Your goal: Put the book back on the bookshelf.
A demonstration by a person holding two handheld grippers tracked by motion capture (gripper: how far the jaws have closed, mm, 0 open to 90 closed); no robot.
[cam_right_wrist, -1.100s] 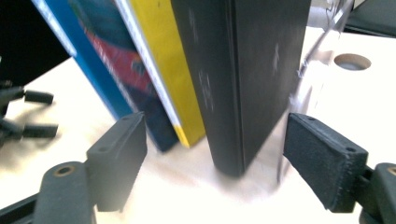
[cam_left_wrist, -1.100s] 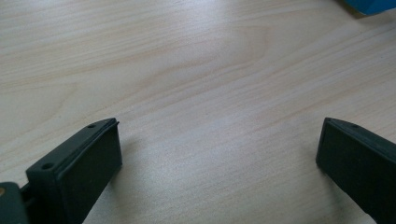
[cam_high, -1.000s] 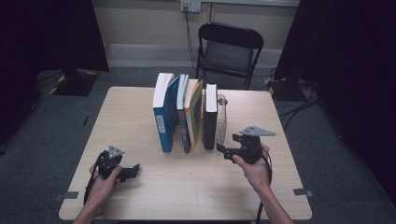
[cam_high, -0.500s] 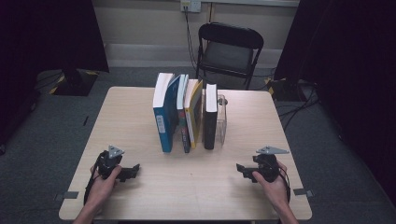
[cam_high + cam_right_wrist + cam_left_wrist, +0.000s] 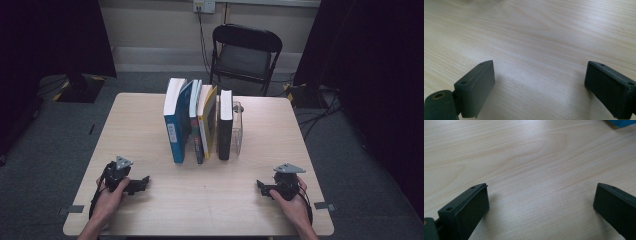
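Note:
A row of upright books stands mid-table: a blue book [image 5: 176, 125], thin ones, a yellow book [image 5: 207, 122] and a black book [image 5: 225, 127], with a clear bookend [image 5: 237, 127] at the right. My left gripper [image 5: 145, 181] rests on the table at the front left, open, with bare wood between its jaws [image 5: 540, 192]. A corner of the blue book [image 5: 621, 122] shows far ahead of it. My right gripper [image 5: 260, 186] sits low at the front right, open. Its jaws have just been opening, and only bare tabletop lies between them [image 5: 539, 72].
The wooden table [image 5: 150, 115] has bare wood on both sides of the books and along the front. A black folding chair [image 5: 245, 55] stands behind the far edge. Cables lie on the floor at the right.
My right gripper has come away from beside the black book, moving down and toward the front right of the table. The left gripper has stayed put.

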